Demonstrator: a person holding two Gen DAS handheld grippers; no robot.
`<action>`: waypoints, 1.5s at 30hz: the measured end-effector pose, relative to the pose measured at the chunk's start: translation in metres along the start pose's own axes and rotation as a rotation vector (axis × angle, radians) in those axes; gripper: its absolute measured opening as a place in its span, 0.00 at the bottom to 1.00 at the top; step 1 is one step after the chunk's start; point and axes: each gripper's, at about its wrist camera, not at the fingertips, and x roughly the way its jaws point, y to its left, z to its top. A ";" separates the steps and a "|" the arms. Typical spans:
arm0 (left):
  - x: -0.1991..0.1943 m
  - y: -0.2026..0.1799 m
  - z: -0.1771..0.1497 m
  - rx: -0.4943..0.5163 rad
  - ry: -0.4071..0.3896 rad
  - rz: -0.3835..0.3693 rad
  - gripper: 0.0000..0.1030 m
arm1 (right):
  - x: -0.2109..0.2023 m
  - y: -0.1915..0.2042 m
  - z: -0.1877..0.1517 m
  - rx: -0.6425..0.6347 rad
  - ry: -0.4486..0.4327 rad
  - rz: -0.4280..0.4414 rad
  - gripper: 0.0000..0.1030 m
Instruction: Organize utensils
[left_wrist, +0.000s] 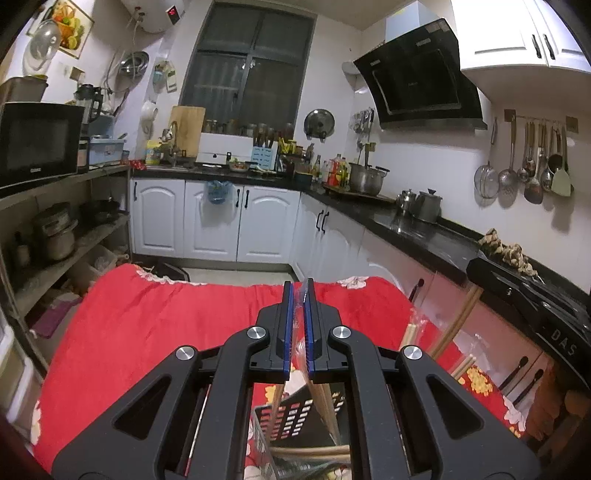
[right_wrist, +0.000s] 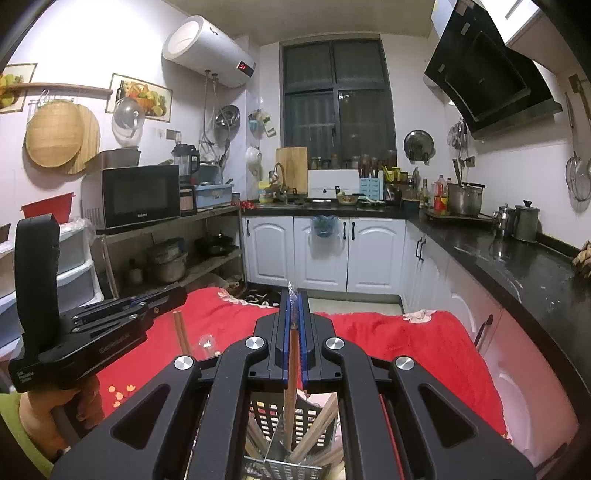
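Note:
My left gripper (left_wrist: 299, 286) is shut on a clear plastic wrapper (left_wrist: 303, 332) of wooden chopsticks (left_wrist: 322, 400), which hang down into a black slotted utensil holder (left_wrist: 295, 410). My right gripper (right_wrist: 294, 295) is shut on a wrapped wooden chopstick (right_wrist: 290, 384) that points down into the same holder (right_wrist: 271, 415), where several chopsticks stand. The left gripper's body (right_wrist: 103, 332) shows at the left in the right wrist view. More chopsticks (left_wrist: 456, 325) in plastic show at the right in the left wrist view.
A table with a red flowered cloth (left_wrist: 166, 325) lies under both grippers. A black counter (right_wrist: 517, 266) with pots runs along the right. A shelf with a microwave (right_wrist: 140, 195) stands at the left. White cabinets (left_wrist: 214, 221) are behind.

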 end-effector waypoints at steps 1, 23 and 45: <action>0.000 0.000 -0.001 -0.001 0.006 -0.001 0.02 | 0.001 -0.001 -0.001 0.003 0.003 -0.001 0.04; -0.022 0.014 -0.019 -0.039 0.083 0.044 0.72 | -0.023 -0.010 -0.016 0.014 0.021 -0.003 0.55; -0.068 0.004 -0.035 -0.047 0.101 0.068 0.90 | -0.075 0.001 -0.031 -0.025 -0.016 0.004 0.83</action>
